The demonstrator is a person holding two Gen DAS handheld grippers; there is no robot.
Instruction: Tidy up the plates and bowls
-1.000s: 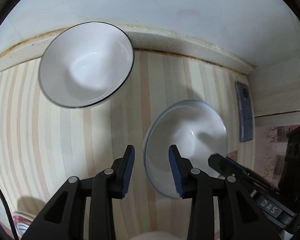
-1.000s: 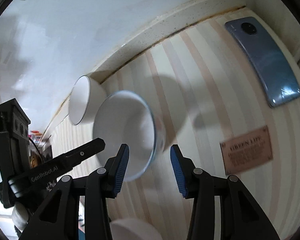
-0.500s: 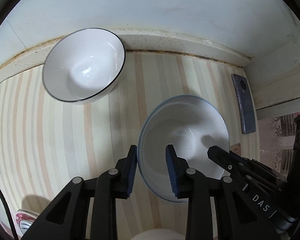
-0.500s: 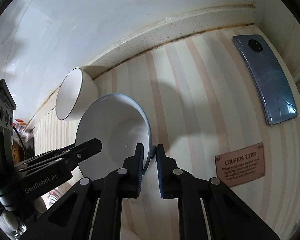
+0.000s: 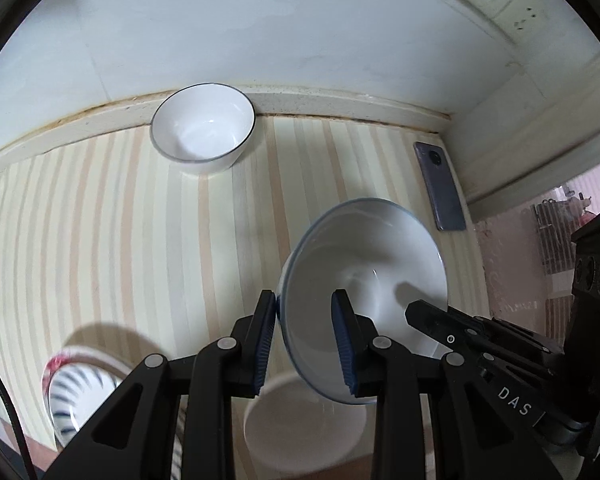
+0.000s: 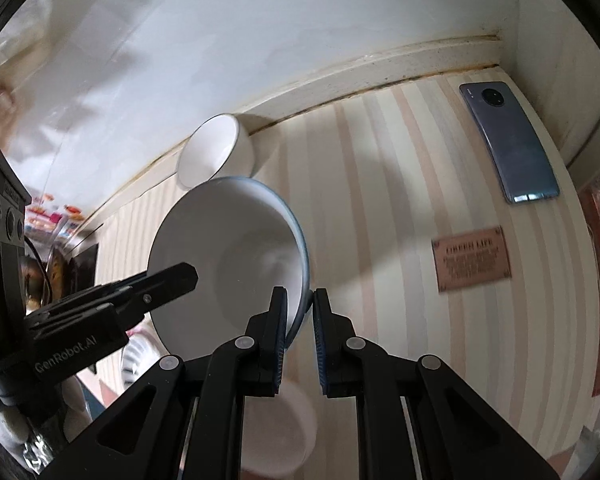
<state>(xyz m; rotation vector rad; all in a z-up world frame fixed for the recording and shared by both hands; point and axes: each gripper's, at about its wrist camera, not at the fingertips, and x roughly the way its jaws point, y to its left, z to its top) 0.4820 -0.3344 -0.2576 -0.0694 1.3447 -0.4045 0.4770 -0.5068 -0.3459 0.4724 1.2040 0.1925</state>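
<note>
Left gripper (image 5: 305,344): jaws straddle the near-left rim of the blue-rimmed bowl (image 5: 364,276), one pad outside the wall and one inside. The outer pad touches the rim; the inner pad stands off the wall, so the grip looks loose, and I cannot tell whether it is clamped.

Right gripper (image 6: 300,336): jaws drawn close together on the opposite rim of the same bowl (image 6: 228,256), the wall pinched between the blue pads (image 6: 281,332). The bowl is held off the counter, tilted, with its opening turned toward both cameras.

Directly below the held bowl, at the near edge of the counter, sits a plain white bowl (image 5: 304,428), upright; it also shows in the right wrist view (image 6: 278,436). To the left of it stands a striped bowl (image 5: 74,392) with a red-patterned rim, partly cut off by the left gripper's body.

The counter (image 5: 100,240) bears a covering of pale lengthwise stripes. A brown label (image 6: 473,258) lies flat on it at right; its lettering is blurred.

Farther back, a white bowl with a dark rim (image 5: 203,126) rests upright against the ledge at the foot of the wall, well apart from the held bowl. A grey-blue phone (image 5: 440,186) lies face down in the far right corner, beside the side wall.
</note>
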